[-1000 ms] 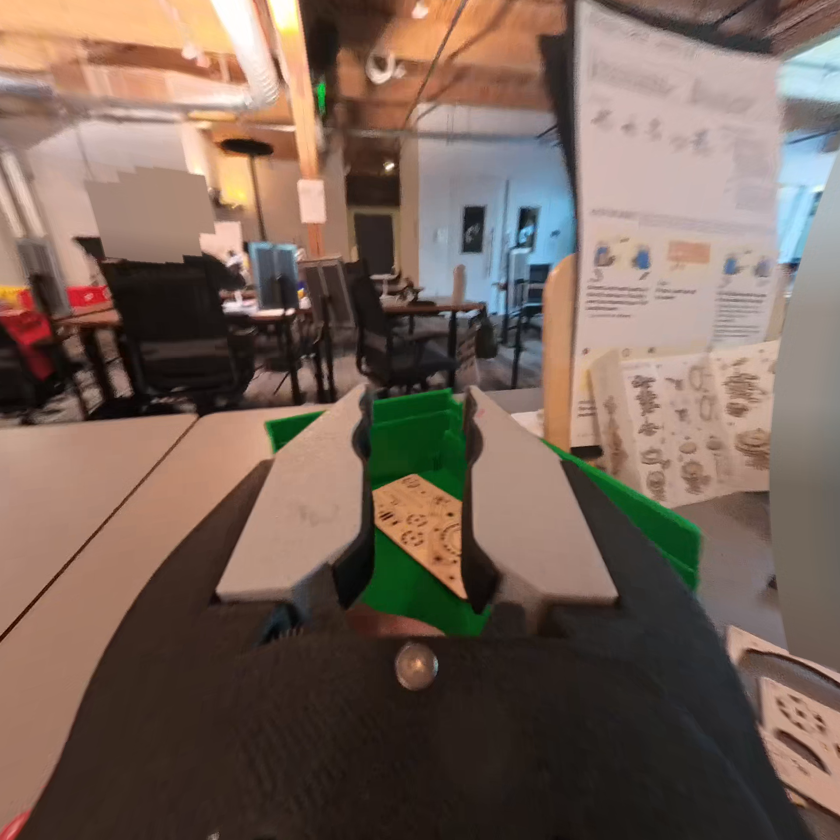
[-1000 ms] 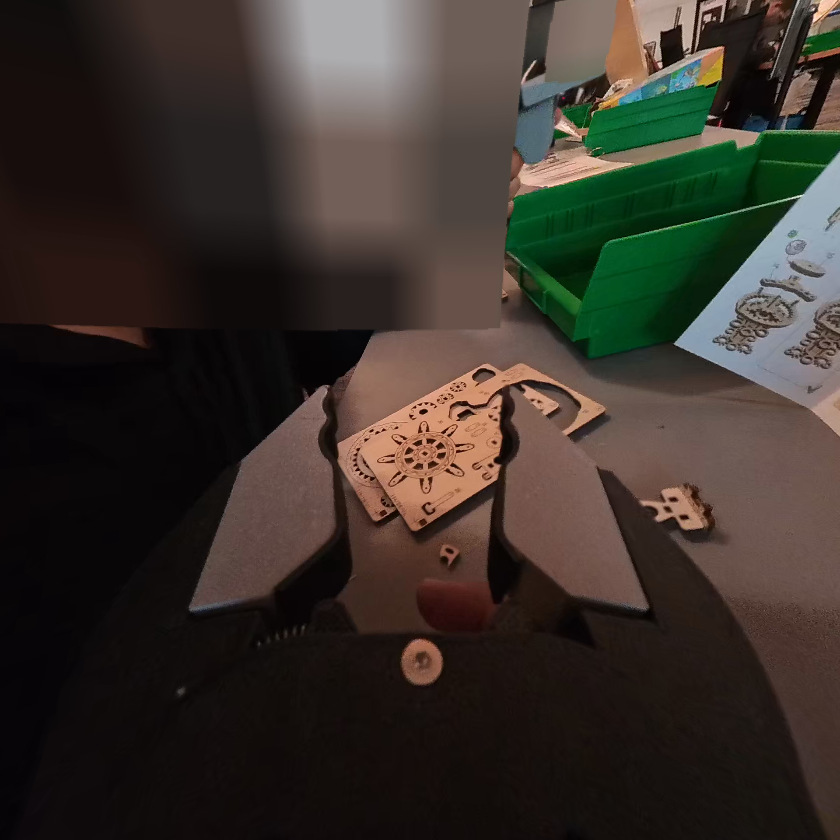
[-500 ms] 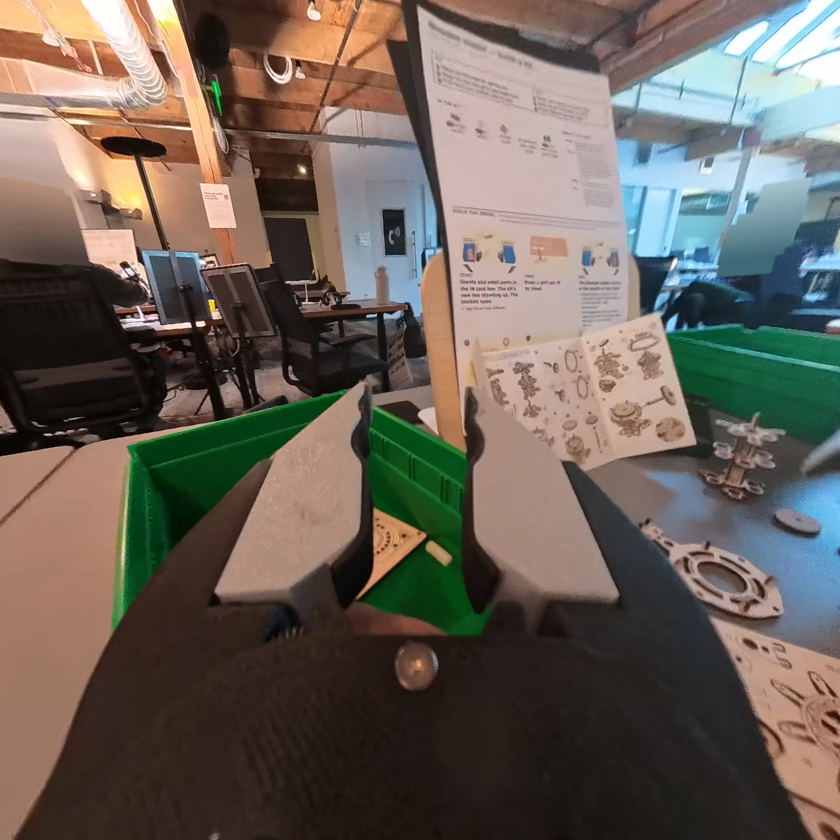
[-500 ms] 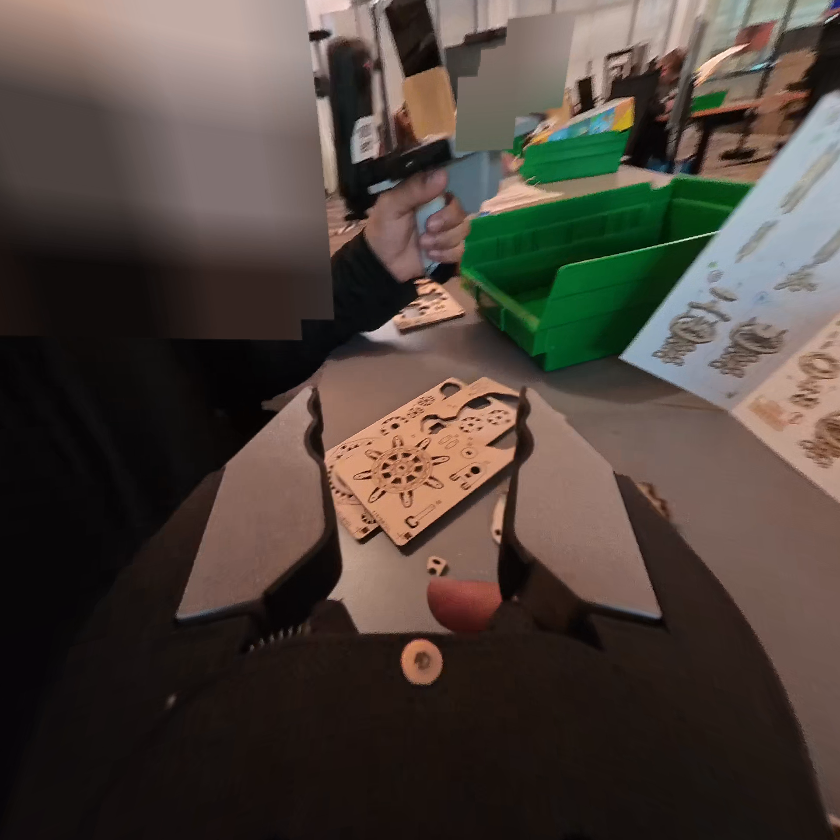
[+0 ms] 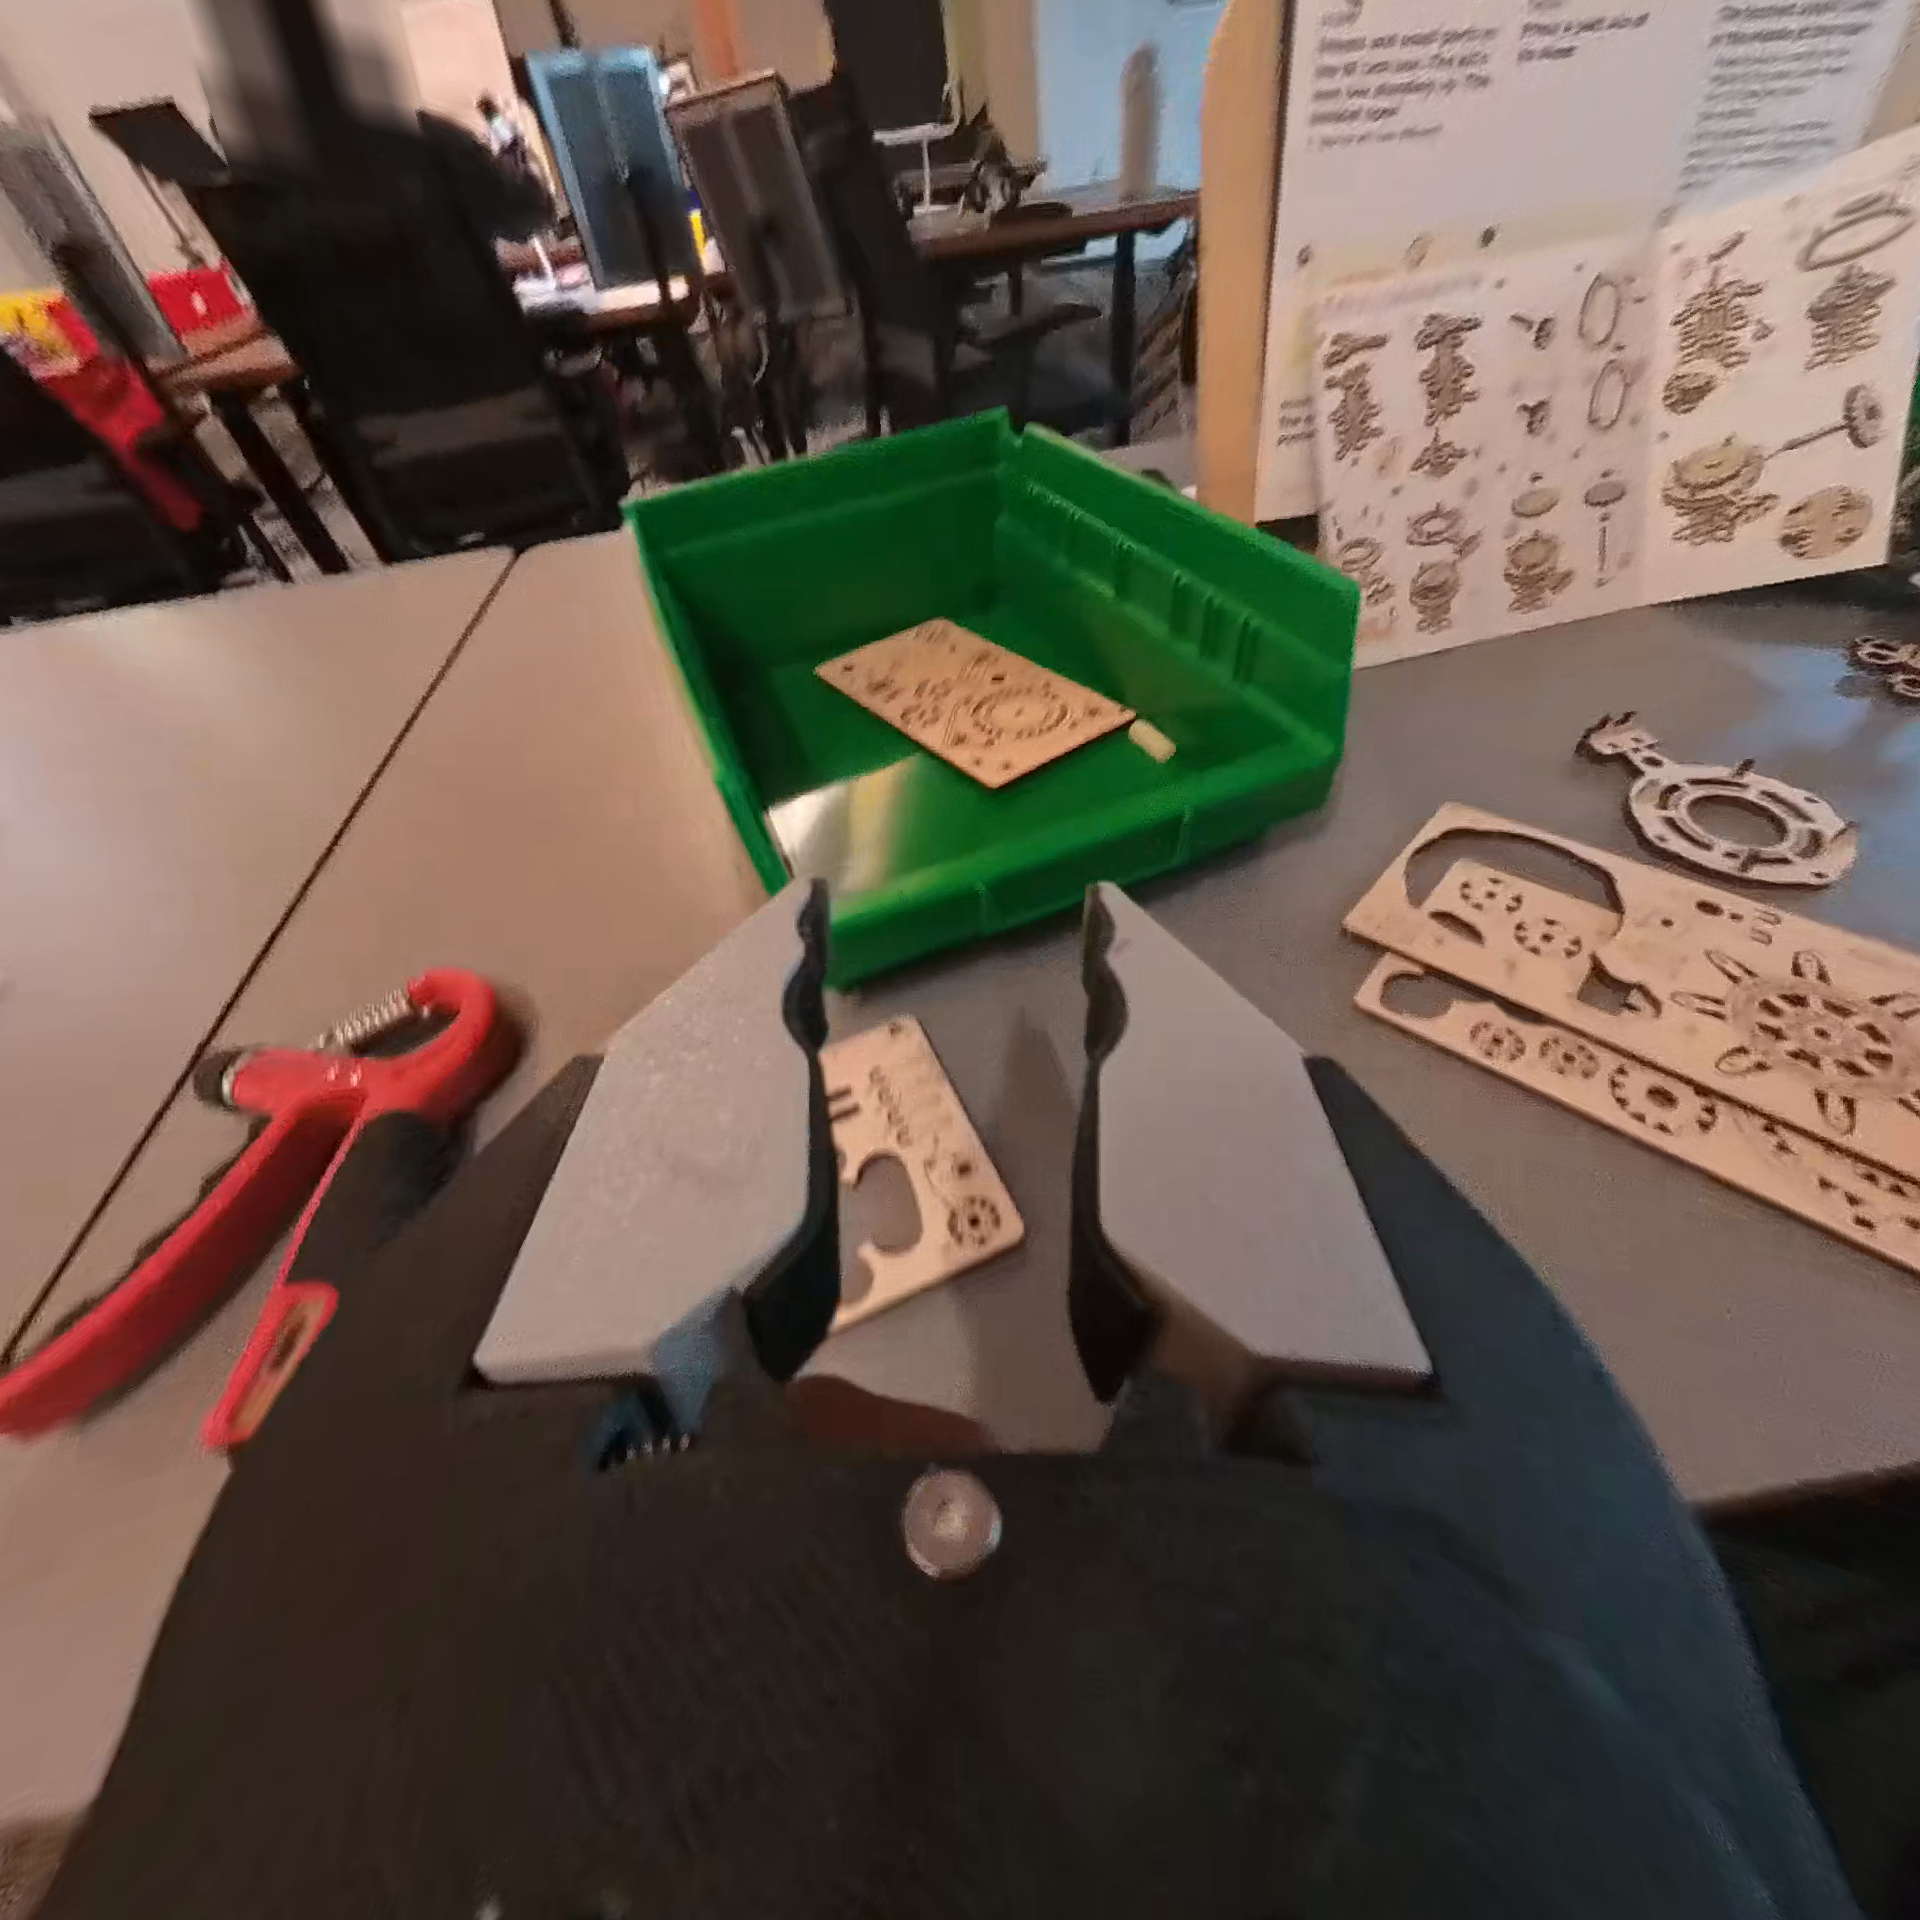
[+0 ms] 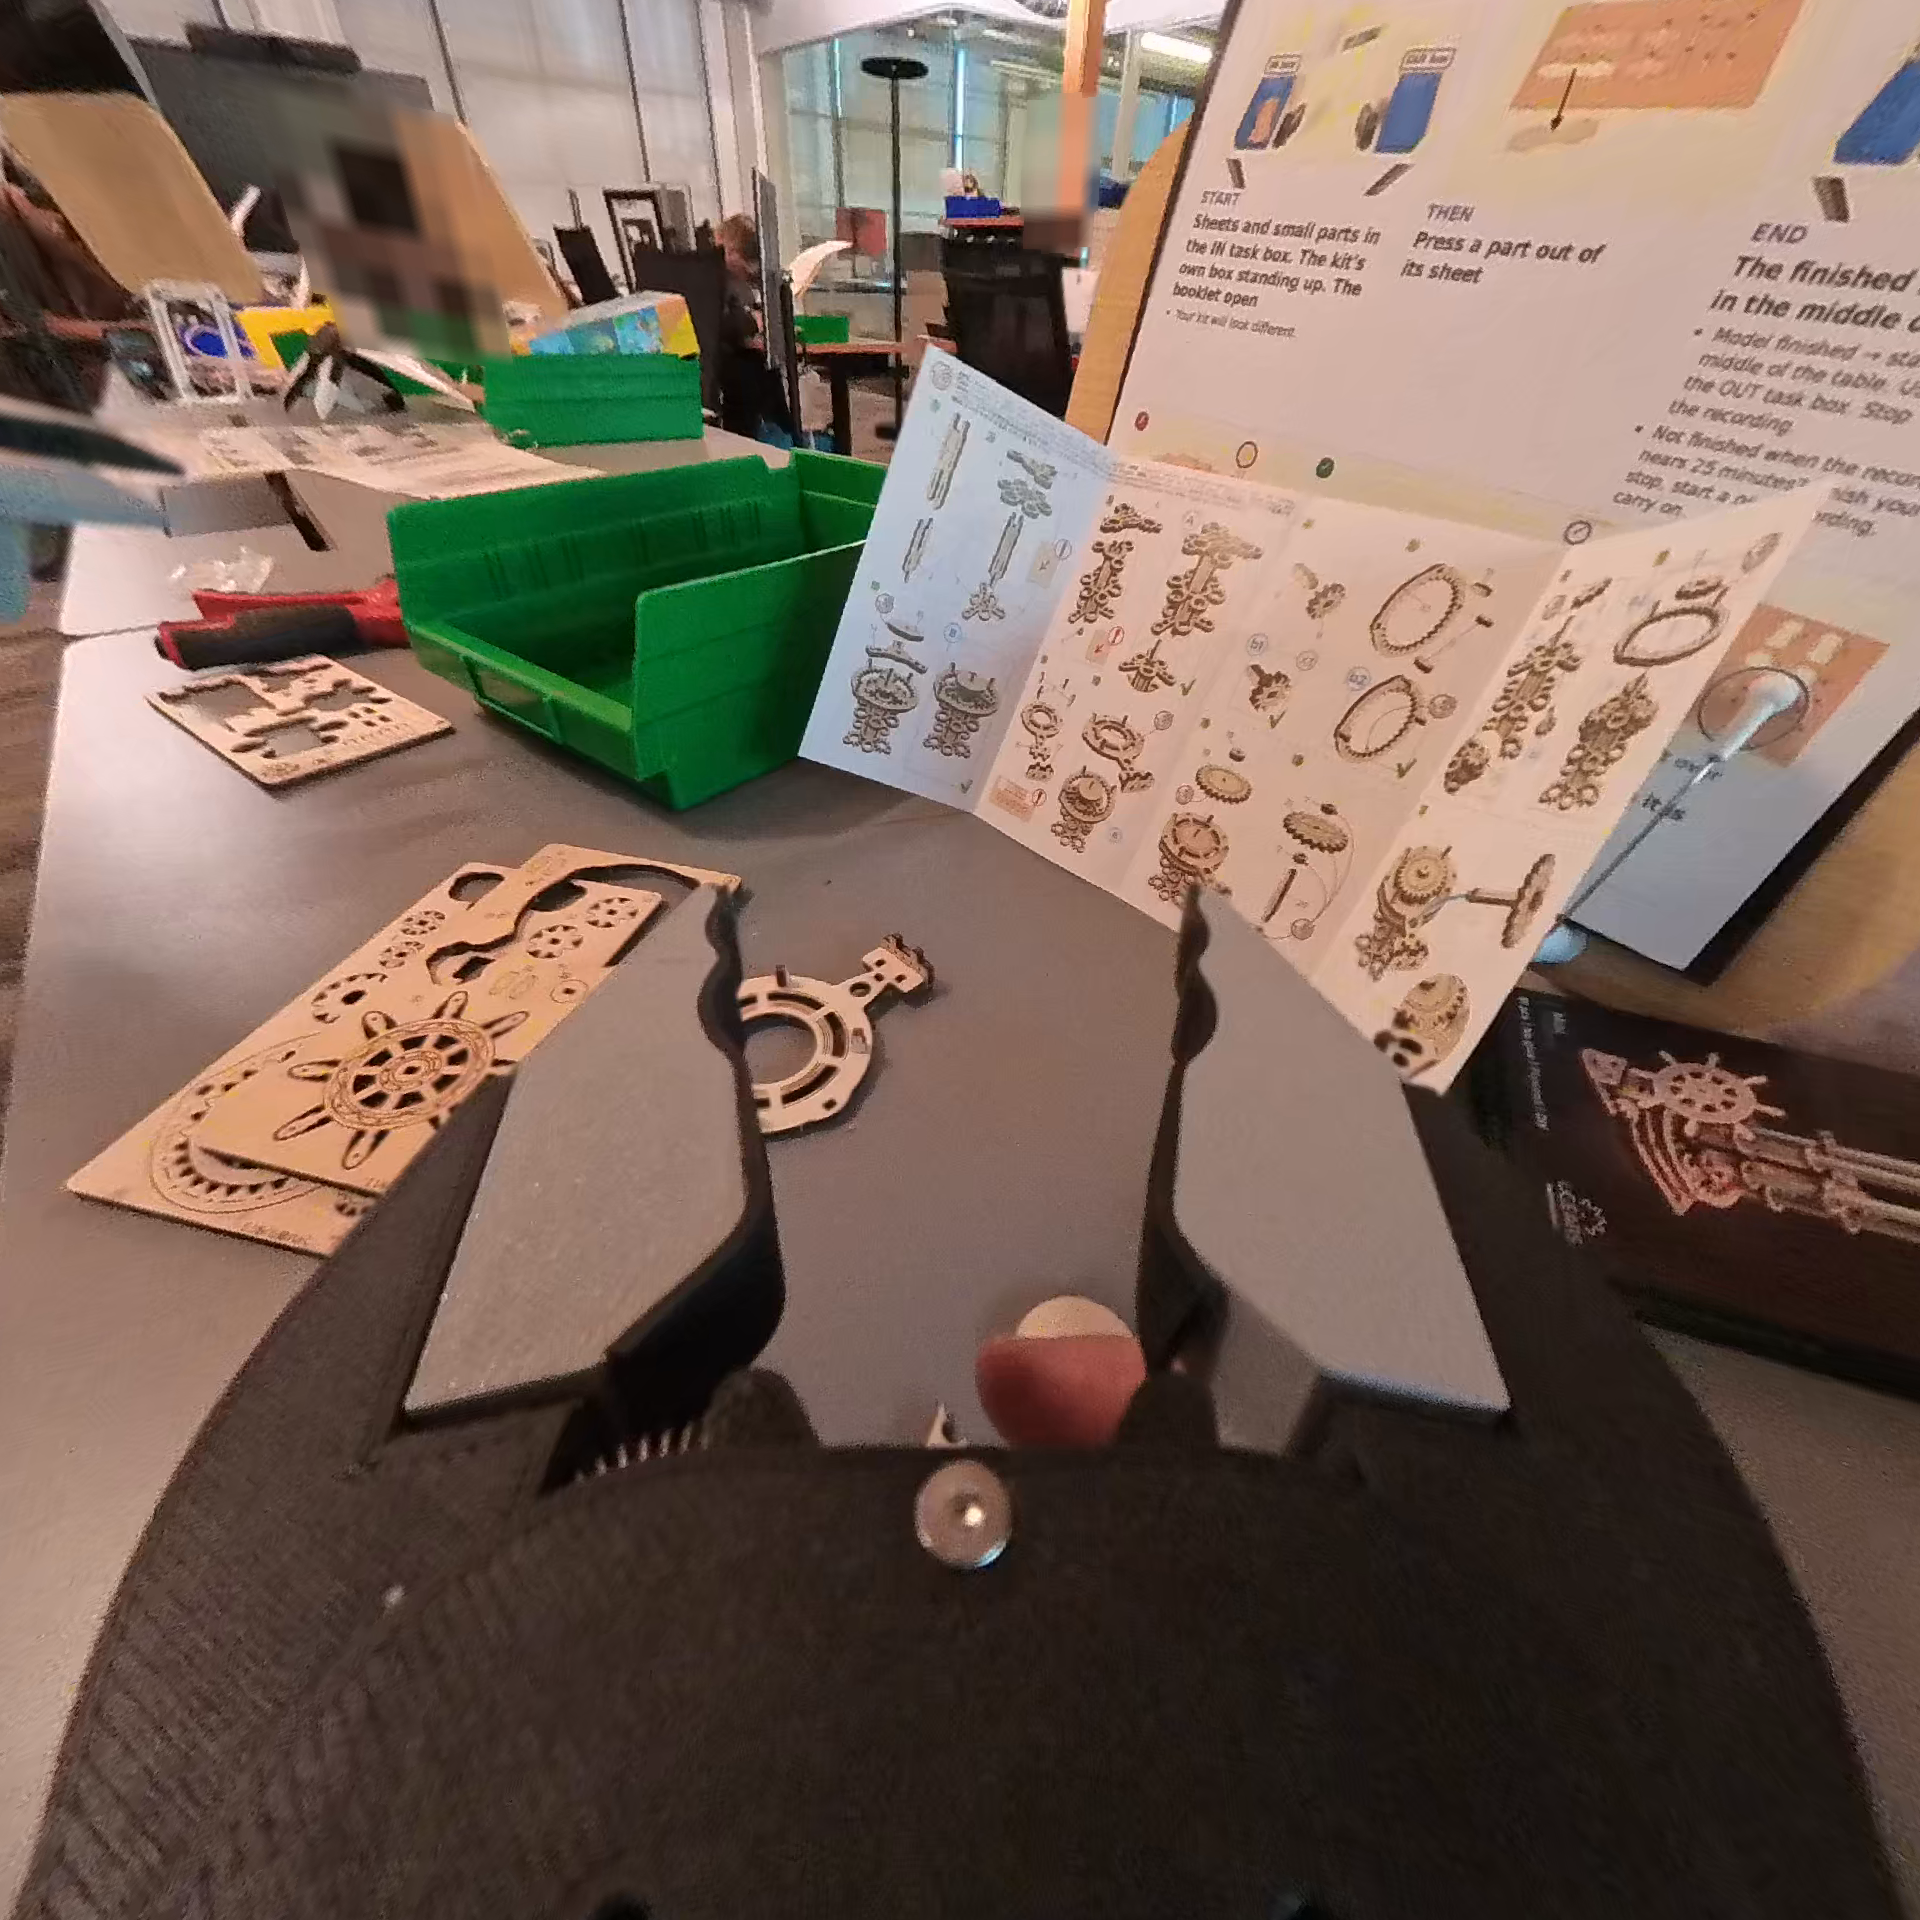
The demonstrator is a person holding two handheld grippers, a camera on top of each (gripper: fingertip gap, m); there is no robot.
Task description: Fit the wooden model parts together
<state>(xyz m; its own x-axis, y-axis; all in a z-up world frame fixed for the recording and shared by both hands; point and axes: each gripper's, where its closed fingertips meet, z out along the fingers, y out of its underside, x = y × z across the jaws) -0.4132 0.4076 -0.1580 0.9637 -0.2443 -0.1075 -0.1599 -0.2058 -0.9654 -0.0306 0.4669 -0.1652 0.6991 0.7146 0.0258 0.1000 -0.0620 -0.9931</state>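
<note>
My left gripper [image 5: 951, 935] is open and empty, held low over a small punched wooden sheet [image 5: 914, 1164] in front of the green bin [image 5: 1039, 894]. The bin holds another wooden sheet [image 5: 977, 701] and a small pale peg [image 5: 1148, 740]. My right gripper [image 6: 954, 925] is open and empty above the grey table. A loose wooden ring part [image 6: 810, 1039] with a toothed stem lies by its left fingertip; the left wrist view also shows it [image 5: 1725, 831]. Two stacked sheets with a ship-wheel cutout [image 6: 395, 1039] lie left of the ring part.
A red hand tool [image 5: 312, 1101] lies left of the left gripper. An unfolded instruction booklet [image 6: 1247, 727] stands behind the parts against a white instruction board [image 6: 1558, 260]. A dark kit box [image 6: 1714, 1164] lies at right. A further punched sheet [image 6: 291, 717] lies near the bin [image 6: 727, 665]. There is about 40 cm between the tips of the two grippers.
My left gripper has drawn back and tilted down, from over the bin to the small sheet before it. My right gripper has swung right, from the sheets toward the ring part, jaws wider.
</note>
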